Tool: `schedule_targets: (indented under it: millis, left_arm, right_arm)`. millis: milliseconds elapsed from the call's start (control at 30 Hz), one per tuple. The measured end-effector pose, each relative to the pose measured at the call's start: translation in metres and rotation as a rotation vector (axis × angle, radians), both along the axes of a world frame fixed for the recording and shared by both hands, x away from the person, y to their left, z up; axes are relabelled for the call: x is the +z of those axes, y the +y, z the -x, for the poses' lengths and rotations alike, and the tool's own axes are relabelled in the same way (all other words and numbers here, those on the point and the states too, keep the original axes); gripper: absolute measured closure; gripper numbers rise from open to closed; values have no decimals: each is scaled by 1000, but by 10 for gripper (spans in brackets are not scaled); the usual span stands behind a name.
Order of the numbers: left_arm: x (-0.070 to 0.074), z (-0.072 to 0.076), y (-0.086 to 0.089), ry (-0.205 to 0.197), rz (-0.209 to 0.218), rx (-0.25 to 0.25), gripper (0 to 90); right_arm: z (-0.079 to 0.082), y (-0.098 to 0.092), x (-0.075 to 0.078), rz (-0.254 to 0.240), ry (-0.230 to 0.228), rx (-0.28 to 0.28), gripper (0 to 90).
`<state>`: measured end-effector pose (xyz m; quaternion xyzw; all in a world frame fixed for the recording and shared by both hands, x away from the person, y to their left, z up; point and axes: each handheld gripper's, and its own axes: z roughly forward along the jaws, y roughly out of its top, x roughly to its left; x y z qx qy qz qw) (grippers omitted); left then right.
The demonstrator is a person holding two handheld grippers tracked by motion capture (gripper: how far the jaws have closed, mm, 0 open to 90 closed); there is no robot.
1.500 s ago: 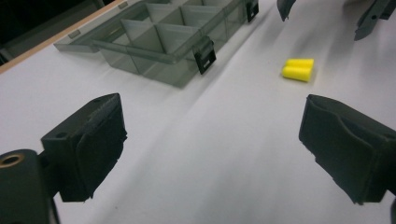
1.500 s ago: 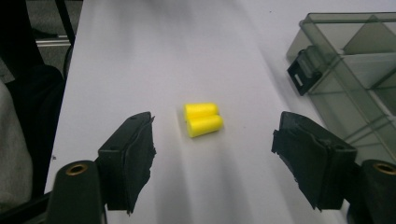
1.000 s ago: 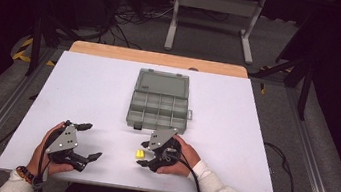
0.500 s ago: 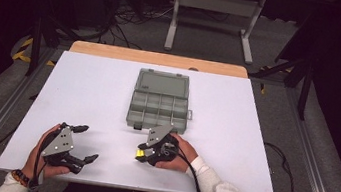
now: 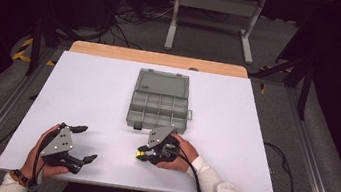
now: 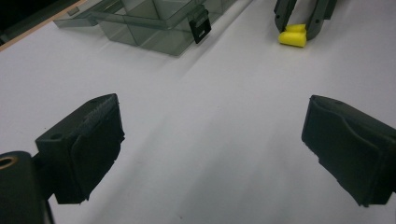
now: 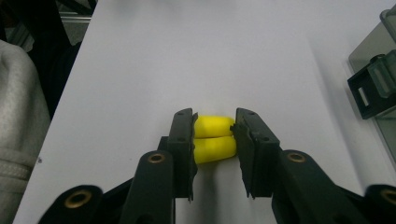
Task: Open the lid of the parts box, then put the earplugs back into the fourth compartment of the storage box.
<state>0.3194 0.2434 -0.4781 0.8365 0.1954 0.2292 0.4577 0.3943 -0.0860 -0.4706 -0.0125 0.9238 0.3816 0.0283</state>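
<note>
A white table (image 5: 107, 97) lay under the high camera, with a wooden strip along its far edge and dark floor around it. Near the middle of the table sat a grey clear box (image 5: 160, 100), its lid thrown open toward the far side and its compartments facing up; a black latch on its near wall showed in both gripper views. The left gripper (image 5: 82, 142) lay near the table's front-left corner, well apart from the box, held in the person's left hand (image 5: 41, 158); its jaws stood spread wide over bare table with nothing between them. The right gripper (image 5: 142, 151) lay just in front of the box, near the front edge, in the right hand (image 5: 181, 154), with a pale sleeve behind it. Its jaws had just been closing, and in the right gripper view both pads pressed against the ends of two small yellow foam plugs (image 7: 213, 138) that lay side by side, touching each other, pinched crosswise between them. Whether the plugs rested on the table or hung just off it could not be told. From the left gripper view the same plugs (image 6: 293, 36) showed between the right gripper's tips, just beside the box's near corner.
</note>
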Motion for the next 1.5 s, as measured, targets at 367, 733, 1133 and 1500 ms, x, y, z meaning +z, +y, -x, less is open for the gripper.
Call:
schedule_targets:
  millis: [367,733,1133,1500]
  left_arm:
    - [0,0,1,4,0,2,65]
    - [0,2,3,8,0,3,73]
    - [0,2,3,3,-2,10,71]
    - [0,2,4,2,5,12,68]
  right_arm:
    - [1,-4,1,-2,3,-13,657]
    - [0,-9,0,4,17,-16,693]
    - [3,-12,5,-16,-13,-15,719]
    - [2,-21,18,-86,-52,-73,727]
